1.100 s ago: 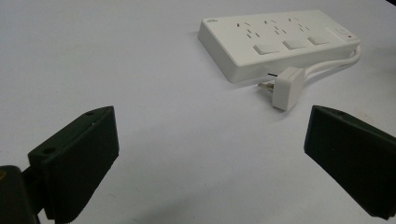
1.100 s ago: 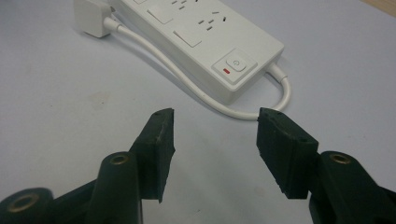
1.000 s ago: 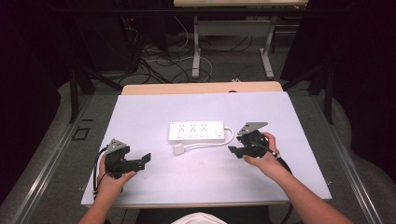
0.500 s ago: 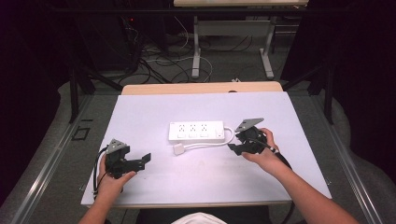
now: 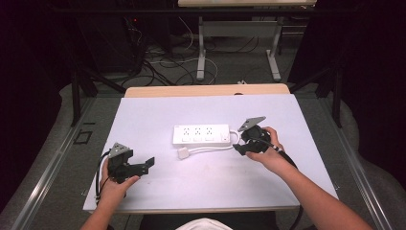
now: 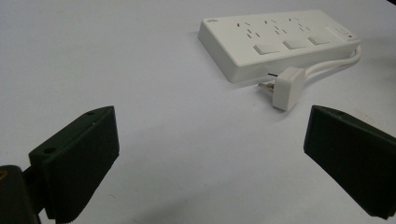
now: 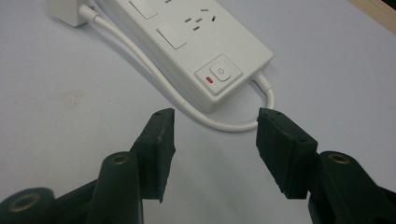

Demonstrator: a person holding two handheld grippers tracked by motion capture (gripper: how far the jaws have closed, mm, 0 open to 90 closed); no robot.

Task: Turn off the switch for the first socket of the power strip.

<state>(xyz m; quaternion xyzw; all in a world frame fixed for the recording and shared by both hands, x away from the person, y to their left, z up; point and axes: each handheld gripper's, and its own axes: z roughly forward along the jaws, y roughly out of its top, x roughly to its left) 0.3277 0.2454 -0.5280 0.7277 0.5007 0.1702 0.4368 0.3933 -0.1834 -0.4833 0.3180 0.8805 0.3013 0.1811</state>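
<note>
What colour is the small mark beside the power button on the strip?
Red: a small red bar on the power strip, left of the power button, clearest in the right gripper view.

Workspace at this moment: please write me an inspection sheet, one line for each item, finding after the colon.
Surface: white table top, bare around the things; a wooden edge shows at its far side.
Job's things: white power strip lying flat mid-table; its plug lies unplugged in front of it.
Clutter: nothing seen.
Grippers: left gripper rests near the front-left edge, jaws open and empty; right gripper sits by the strip's switch end, jaws open astride the cord's loop, not closed on it.
Cables: white cord loops from the strip's end back to the plug.
Surroundings: dark room; floor cables and table legs beyond.
</note>
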